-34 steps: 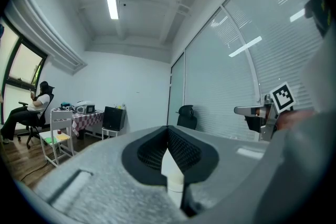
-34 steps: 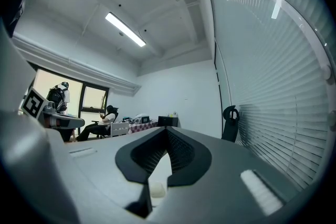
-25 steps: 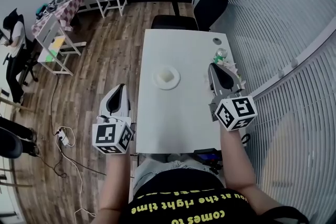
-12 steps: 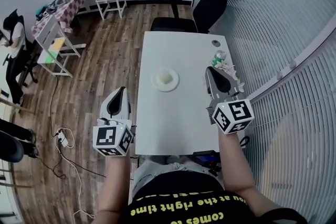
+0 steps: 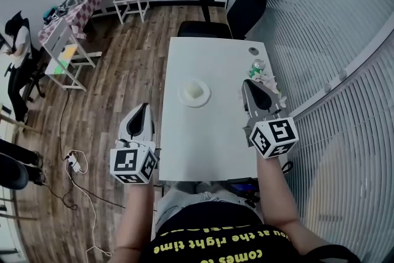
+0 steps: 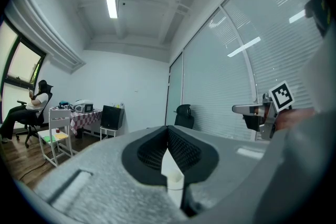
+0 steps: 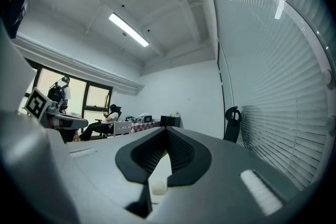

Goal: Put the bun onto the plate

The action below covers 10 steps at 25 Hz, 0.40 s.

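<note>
On the long white rectangular table [image 5: 212, 151], a round white plate [image 5: 184, 97] lies a little left of the middle, and a pale, soft-looking round bun [image 5: 196, 90] is on it, right in its centre.

The person stands at the table's near end with a grey two-jaw gripper in each hand, both pointing level towards the far end. The left gripper [image 5: 144, 106] hangs off the table's left edge, on the near left of the plate and well apart from it. Its jaws are pressed together with nothing between them. The right gripper [image 5: 248, 82] is over the table to the right of the plate, also well clear of it. Its jaws are closed tight too and carry nothing.

To the right of the plate, past the right gripper's tip, there is a small green and silver drinks can [image 5: 259, 63] and, just on its near side, some crumpled pale wrapping [image 5: 269, 80]. Beyond the plate, a black office chair [image 5: 203, 25] is at the table's far end.
</note>
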Available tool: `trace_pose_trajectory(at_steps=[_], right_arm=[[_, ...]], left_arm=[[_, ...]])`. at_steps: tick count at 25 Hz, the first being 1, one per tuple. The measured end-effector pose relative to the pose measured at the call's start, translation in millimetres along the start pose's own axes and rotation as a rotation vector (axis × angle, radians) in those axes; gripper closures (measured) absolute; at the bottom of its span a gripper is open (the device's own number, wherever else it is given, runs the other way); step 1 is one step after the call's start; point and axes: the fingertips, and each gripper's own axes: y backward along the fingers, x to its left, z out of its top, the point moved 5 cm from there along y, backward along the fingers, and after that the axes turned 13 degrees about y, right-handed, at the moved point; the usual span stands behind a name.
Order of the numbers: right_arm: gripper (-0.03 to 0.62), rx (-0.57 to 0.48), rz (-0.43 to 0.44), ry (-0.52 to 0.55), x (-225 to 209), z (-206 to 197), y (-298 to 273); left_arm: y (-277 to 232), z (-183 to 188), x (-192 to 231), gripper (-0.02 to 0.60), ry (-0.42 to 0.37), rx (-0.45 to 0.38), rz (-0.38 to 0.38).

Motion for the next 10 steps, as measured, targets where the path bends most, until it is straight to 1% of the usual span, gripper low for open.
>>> trace_pose_trajectory(at_steps=[10], right_arm=[[0.588, 0.005, 0.010, 0.000, 0.8, -2.3, -0.3]], left_arm=[[3.7, -2.9, 0.2, 0.580, -0.004, 0.009, 0.008]])
